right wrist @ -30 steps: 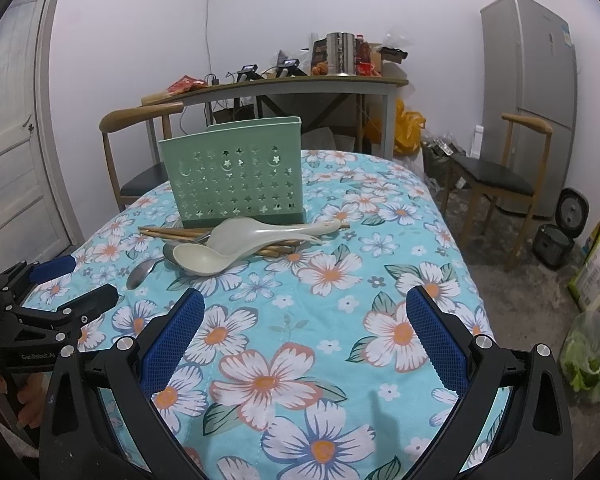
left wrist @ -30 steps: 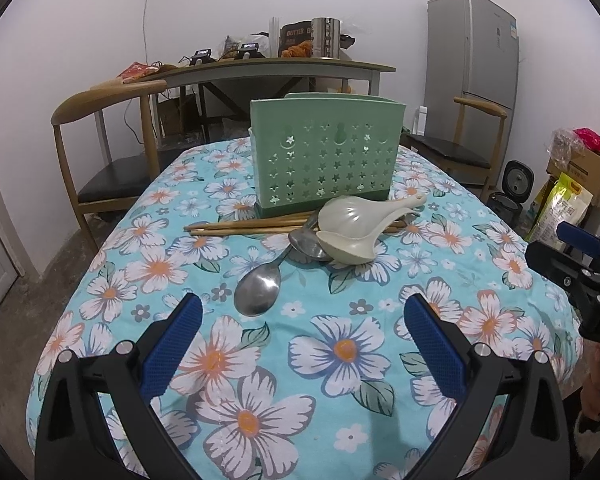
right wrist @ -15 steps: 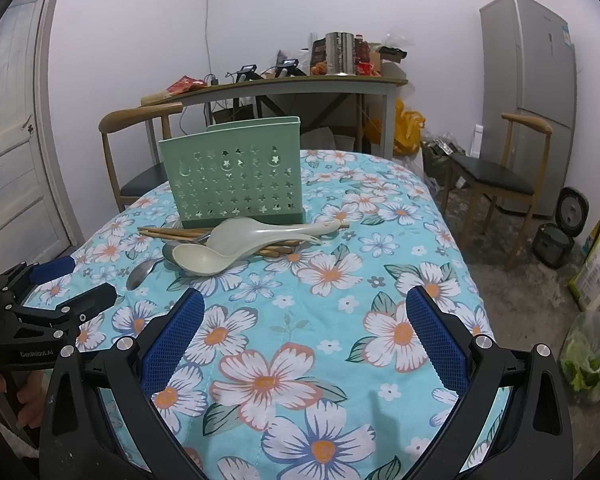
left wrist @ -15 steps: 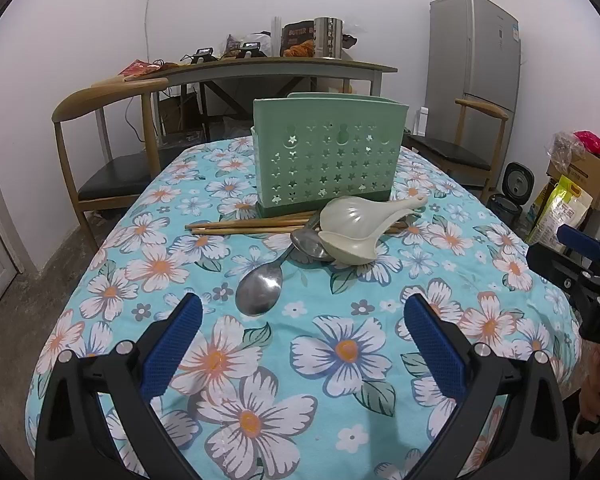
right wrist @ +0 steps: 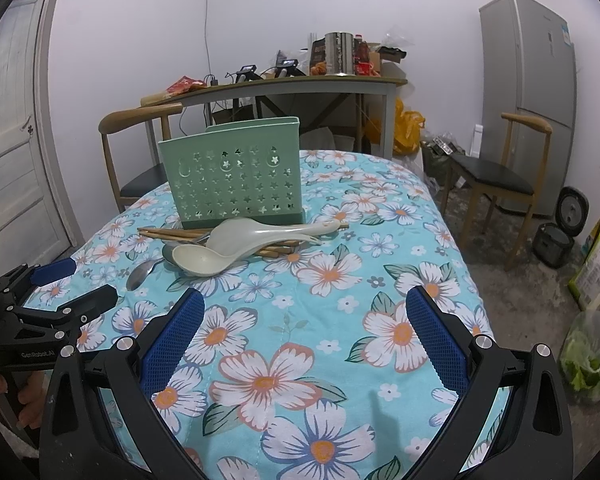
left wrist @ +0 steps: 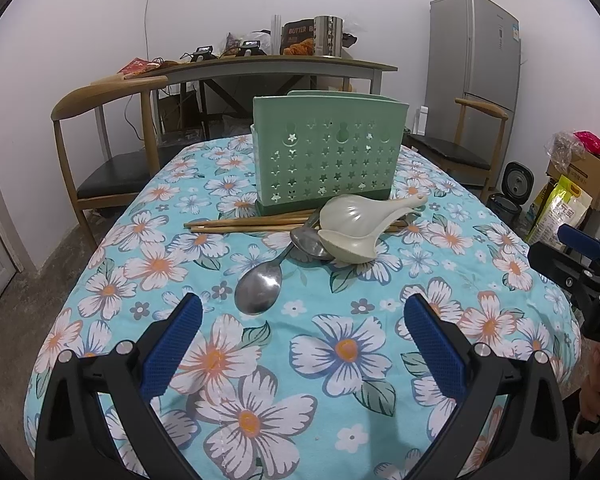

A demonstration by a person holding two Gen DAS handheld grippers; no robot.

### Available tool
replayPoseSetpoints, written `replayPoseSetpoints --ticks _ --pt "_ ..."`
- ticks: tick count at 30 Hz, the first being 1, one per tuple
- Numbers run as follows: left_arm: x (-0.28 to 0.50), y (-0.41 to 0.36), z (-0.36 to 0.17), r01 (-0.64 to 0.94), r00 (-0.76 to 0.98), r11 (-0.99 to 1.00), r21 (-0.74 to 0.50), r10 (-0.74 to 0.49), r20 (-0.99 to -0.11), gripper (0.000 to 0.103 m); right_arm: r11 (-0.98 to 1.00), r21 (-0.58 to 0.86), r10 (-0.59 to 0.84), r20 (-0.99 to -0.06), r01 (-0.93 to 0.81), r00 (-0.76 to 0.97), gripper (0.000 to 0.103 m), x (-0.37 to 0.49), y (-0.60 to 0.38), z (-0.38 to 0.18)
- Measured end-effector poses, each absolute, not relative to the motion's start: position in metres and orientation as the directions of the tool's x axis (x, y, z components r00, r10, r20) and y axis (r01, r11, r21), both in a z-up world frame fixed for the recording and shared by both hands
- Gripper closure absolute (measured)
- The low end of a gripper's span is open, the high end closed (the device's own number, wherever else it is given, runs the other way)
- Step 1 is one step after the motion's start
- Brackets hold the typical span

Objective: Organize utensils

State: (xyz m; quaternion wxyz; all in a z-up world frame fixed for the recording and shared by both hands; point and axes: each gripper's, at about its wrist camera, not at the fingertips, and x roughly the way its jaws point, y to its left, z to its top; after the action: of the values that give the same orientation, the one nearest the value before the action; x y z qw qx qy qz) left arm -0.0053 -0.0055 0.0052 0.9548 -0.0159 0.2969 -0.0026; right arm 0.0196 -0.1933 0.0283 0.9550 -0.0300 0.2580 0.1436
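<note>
A green perforated utensil holder (left wrist: 327,155) stands upright on the floral table; it also shows in the right wrist view (right wrist: 233,175). In front of it lie wooden chopsticks (left wrist: 248,224), two cream plastic ladles (left wrist: 360,220) and two metal spoons, the nearer one (left wrist: 259,288) pointing at me. My left gripper (left wrist: 300,332) is open and empty, hovering short of the near spoon. My right gripper (right wrist: 302,328) is open and empty over the cloth, right of the pile (right wrist: 236,244).
The table wears a blue floral cloth (left wrist: 340,360). Wooden chairs (left wrist: 104,152) stand left and right (right wrist: 500,172). A cluttered desk (left wrist: 284,64) and a grey fridge (left wrist: 474,64) are behind. Bags and a rice cooker (right wrist: 554,240) sit on the floor at right.
Both grippers stay open and nearly still. The left view has edged slightly forward and to the left; the utensils have not moved.
</note>
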Motion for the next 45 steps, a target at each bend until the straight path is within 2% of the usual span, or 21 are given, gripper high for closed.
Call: replayPoseSetpoints --ticks 45 --pt "-0.0074 -0.0076 0.0066 0.002 0.823 0.999 -0.049 -0.03 -0.567 0.004 0.955 0.013 0.261 -0.504 -0.295 0.823 0.006 0.0192 -0.1901 0.0264"
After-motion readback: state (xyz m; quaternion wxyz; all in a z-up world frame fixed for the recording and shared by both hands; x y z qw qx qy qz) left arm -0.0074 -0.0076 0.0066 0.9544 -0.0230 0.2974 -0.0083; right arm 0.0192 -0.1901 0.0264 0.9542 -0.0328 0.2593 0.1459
